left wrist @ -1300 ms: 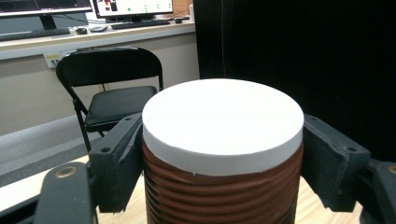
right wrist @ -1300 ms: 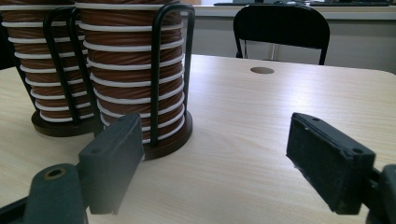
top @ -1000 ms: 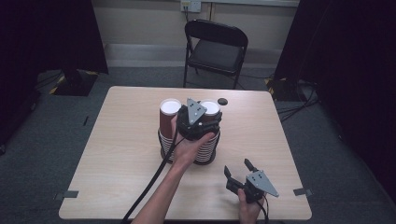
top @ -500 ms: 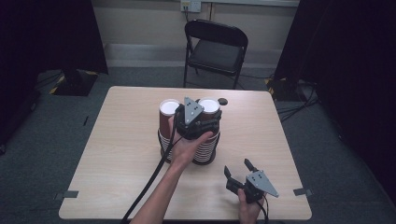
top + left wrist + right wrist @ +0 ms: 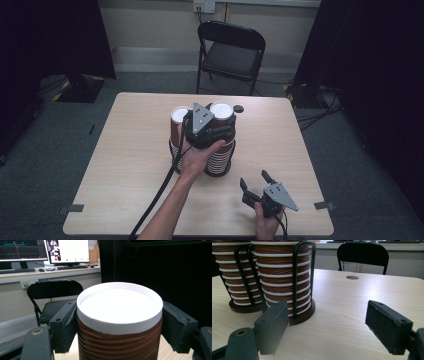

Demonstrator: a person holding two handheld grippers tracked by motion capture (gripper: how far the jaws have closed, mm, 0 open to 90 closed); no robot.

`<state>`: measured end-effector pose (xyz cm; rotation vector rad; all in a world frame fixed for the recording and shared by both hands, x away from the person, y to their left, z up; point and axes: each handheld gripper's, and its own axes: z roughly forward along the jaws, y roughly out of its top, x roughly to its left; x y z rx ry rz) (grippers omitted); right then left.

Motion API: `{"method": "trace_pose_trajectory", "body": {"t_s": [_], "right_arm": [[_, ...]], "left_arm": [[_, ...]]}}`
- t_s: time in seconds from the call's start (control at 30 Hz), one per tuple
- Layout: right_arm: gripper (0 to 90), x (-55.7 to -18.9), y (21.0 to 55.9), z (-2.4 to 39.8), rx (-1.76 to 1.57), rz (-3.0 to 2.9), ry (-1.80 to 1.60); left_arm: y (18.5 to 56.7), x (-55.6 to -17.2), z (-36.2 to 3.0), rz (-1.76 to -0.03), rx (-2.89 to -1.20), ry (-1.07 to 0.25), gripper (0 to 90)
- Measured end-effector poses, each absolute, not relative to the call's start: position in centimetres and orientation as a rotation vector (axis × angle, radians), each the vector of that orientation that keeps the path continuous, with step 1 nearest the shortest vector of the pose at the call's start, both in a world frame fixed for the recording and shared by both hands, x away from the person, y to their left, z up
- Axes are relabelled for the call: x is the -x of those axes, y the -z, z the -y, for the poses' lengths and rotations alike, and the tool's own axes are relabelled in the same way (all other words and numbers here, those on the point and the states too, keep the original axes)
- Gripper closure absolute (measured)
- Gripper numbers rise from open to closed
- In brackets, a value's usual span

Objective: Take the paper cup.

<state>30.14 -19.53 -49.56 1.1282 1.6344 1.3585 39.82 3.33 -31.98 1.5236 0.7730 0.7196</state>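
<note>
Two stacks of brown ribbed paper cups with white rims stand in black wire holders [image 5: 297,277] at the table's middle. My left gripper [image 5: 220,122] is shut on the top cup [image 5: 119,315] of the right stack [image 5: 222,109], its pads [image 5: 63,325] pressed to the cup's sides just under the rim. The left stack [image 5: 179,115] stands right beside it. My right gripper [image 5: 254,180] rests near the table's front right, open, with nothing between its pads [image 5: 272,327]. It faces the base of the stacks [image 5: 284,290].
A black folding chair [image 5: 230,50] stands behind the table [image 5: 125,150]. A small dark round spot [image 5: 239,108] lies on the tabletop just behind the cups. The left gripper's cable [image 5: 160,190] runs along the forearm to the front edge.
The left gripper and the cup in it have shifted only slightly. The right gripper has kept still.
</note>
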Motion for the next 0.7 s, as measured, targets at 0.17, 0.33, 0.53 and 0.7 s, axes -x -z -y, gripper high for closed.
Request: {"method": "trace_pose_trajectory", "body": {"t_s": [0.17,0.33,0.53,0.7], "right_arm": [[17.9,-30.1,49.6,19.5,-1.129,-1.636,-1.358],[17.8,-30.2,49.5,19.5,-1.131,-1.639,-1.356],[17.9,-30.2,49.6,19.5,-1.131,-1.638,-1.359],[17.9,-30.2,49.6,19.5,-1.129,-1.638,-1.360]], "left_arm": [[31.4,-39.8,-3.8,-0.773,-1.478,-0.698,23.1],[30.9,-39.7,-4.4,-0.768,-1.436,-0.688,23.1],[30.7,-39.5,-4.5,-0.753,-1.411,-0.680,23.1],[30.3,-39.2,-4.7,-0.736,-1.385,-0.681,23.1]]}}
